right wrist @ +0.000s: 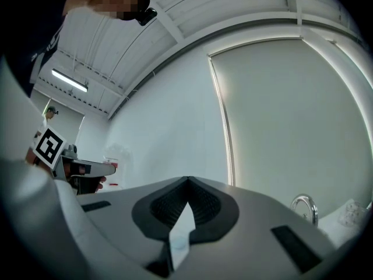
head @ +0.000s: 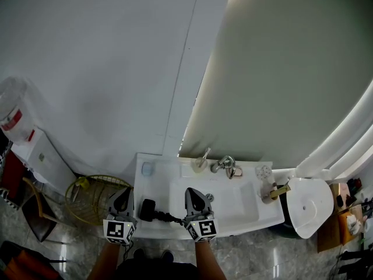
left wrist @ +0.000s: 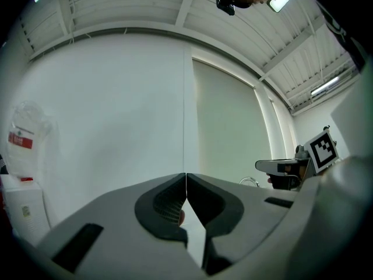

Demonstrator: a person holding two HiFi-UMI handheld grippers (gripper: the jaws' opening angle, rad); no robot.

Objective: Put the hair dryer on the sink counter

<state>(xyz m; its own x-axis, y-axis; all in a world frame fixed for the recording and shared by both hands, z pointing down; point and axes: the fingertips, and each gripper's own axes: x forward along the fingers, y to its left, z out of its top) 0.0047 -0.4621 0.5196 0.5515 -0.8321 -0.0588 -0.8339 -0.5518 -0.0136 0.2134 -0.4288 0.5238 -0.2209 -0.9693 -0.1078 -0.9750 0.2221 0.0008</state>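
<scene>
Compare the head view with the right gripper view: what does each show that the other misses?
Head view only: the black hair dryer with its coiled cord lying on the white sink counter, and the round wire basket beside it. Right gripper view only: the right gripper seen end-on, jaws shut on nothing, plus the ribbed white ceiling. Both: the chrome faucet, the left gripper and the plain white wall.
</scene>
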